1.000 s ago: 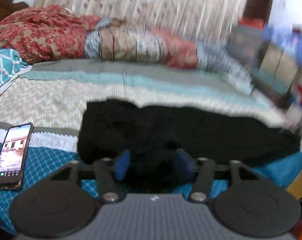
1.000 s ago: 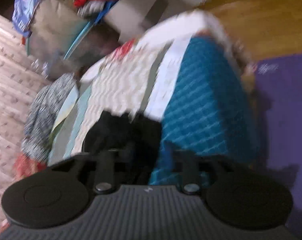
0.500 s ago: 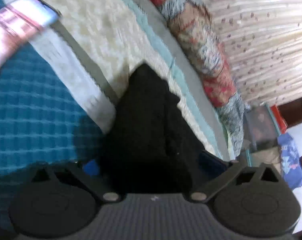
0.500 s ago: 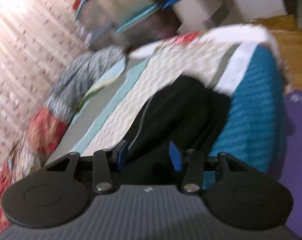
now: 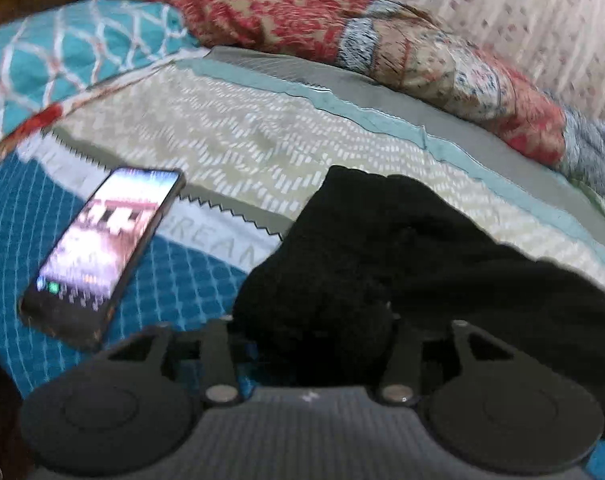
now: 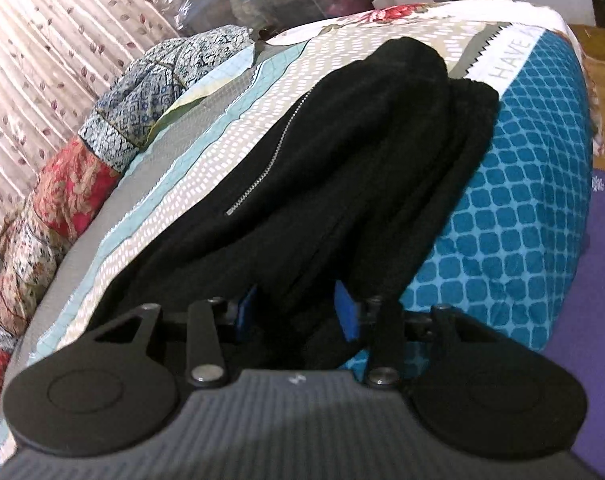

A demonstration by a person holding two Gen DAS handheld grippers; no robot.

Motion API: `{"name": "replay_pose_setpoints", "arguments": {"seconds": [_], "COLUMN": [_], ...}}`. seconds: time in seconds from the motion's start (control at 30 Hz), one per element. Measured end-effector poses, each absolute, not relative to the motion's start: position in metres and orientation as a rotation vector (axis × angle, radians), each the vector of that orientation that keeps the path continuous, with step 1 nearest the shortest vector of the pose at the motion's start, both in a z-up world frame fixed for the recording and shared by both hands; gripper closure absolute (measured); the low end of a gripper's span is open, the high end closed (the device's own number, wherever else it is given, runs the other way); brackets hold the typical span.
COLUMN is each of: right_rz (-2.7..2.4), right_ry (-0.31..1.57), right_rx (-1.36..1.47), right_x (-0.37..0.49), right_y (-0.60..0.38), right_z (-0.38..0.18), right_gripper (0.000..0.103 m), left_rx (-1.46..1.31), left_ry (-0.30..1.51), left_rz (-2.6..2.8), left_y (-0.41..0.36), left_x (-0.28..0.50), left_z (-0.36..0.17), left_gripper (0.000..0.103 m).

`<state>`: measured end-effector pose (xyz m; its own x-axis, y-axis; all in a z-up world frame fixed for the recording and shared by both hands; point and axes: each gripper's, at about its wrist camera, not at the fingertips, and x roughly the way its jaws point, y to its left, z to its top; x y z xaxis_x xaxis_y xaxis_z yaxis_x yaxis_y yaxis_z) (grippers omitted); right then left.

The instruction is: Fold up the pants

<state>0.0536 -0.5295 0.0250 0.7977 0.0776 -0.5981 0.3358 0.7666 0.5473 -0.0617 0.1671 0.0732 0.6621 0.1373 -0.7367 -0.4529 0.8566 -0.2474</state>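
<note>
I'm guessing about halfway — the black fleece pants with a silver zipper are lying doubled lengthwise across the middle of the frame on the patterned teal-and-cream bedspread, still needing a crosswise fold. My right gripper is clamping bunched cloth between its blue pads. My left gripper is buried in fabric — can't tell its state.

We note dim indoor light; daylight glows through the curtain; left wrist view motion-blurred; fisheye bending at edges.
</note>
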Motion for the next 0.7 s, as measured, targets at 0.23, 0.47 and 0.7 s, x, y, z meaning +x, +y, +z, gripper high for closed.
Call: {"name": "replay_pose_setpoints", "arguments": {"seconds": [0.23,0.47,0.7], "right_rz": [-0.210,-0.321,-0.264], "right_ry": [0.480,0.371,0.442], "right_rx": [0.693,0.788,0.741], "right_x": [0.015,0.011,0.073], "right_y": [-0.555,-0.612,-0.630], "right_z": [0.051,0.055,0.056], "right_gripper": [0.057,0.055,0.043], "left_rx": [-0.548,-0.478,-0.351], "left_ry": [0.635,0.572,0.700], "left_rz": [0.436,0.430,0.175], "left_y": [0.203,0.195,0.112], "left_x": [-0.105,-0.075,0.028], "left_z": [0.126,0.156,0.123], "left_gripper": [0.027,0.030,0.030]}}
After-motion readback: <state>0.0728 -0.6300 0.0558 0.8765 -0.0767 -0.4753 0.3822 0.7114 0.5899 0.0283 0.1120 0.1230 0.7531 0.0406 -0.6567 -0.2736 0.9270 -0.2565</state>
